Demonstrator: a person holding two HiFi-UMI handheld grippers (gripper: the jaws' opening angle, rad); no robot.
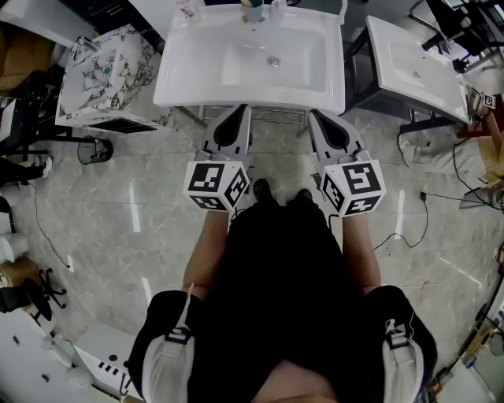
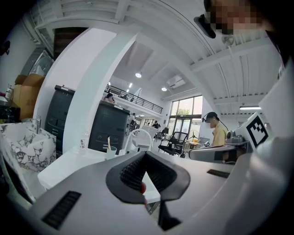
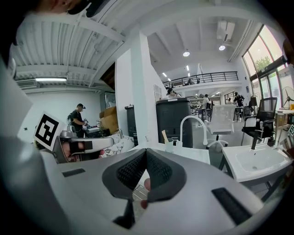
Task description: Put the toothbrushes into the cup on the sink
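Nearest is the person in dark clothes, standing on a shiny grey floor (image 1: 118,212) and holding one tool in each hand. Each tool has a cube with black and white square marks on it: the left cube (image 1: 217,185) and the right cube (image 1: 353,187). The marks are patterns, not words.

The left tongs (image 1: 235,112) are closed up tight, with the tips touching and nothing in them. Their own view shows the dark pads meeting at the top (image 2: 146,155). The right tongs (image 1: 322,118) are pressed together too and are empty (image 3: 146,151). Both tongs hang in the air just in front of the sink (image 1: 181,71), not touching it.

At the back edge of the white sink stands the cup (image 1: 252,11), near the curved tap (image 3: 195,121). One toothbrush (image 3: 164,136) stands in the cup. A small bottle (image 2: 82,143) beside it has a label, too small to read.

A second sink (image 1: 409,63) stands to the right.
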